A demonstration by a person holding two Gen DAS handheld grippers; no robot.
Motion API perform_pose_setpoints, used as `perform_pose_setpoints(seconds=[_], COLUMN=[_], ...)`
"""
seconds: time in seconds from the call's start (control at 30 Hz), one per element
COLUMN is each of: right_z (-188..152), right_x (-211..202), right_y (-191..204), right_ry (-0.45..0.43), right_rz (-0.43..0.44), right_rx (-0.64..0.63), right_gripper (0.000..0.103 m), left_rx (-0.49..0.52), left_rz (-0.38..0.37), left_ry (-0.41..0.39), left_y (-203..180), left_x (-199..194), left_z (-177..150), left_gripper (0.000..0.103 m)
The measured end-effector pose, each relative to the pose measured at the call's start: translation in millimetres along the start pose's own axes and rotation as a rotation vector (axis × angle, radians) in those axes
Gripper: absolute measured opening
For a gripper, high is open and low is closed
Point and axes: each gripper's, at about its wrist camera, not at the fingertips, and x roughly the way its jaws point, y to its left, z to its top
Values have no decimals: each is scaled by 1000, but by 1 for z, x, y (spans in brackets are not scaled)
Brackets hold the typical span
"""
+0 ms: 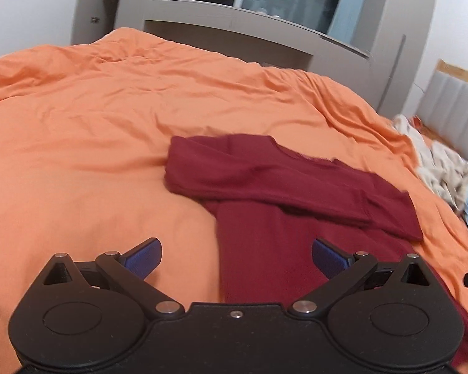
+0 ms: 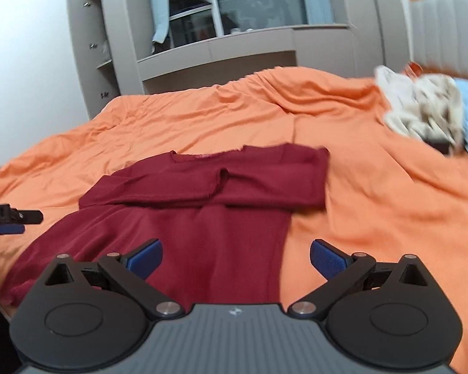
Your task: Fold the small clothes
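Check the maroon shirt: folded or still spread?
Partly folded. The maroon shirt has both sleeves crossed over its chest, but the lower body lies full length on the orange bedcover.

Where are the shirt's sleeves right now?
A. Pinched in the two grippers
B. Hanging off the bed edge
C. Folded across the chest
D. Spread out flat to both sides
C: both sleeves lie crossed over the upper part of the shirt, which rests on the orange cover; the left gripper and right gripper stand open with nothing between the fingers.
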Motion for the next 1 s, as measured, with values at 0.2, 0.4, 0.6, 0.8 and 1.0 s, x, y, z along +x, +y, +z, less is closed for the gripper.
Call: perform_pose_setpoints(seconds=[0.2,0.4,0.6,0.8,1.0], right_z=[-17,-34,-47,-59,-64], right_x=[-34,-42,-37,-36,-32], right_y=[6,40,57,69,72], right_ry=[25,70,104,125,123], right_rz=[-45,-94,-123,-142,-167], right_rx=[-80,-353,-433,-558,-620], right_gripper=[103,103,103,103,102], left_rx=[115,219,260,307,339], left_rz=[14,31,-12,-43,-93], left_ry=[39,-5,-17,1,-15], left_y=[-13,-26,-40,-53,-60], left_x=[-27,-56,-66,-67,-73], left_z=[-22,-37,-47,-55,-61], left_gripper=[102,102,102,102,102])
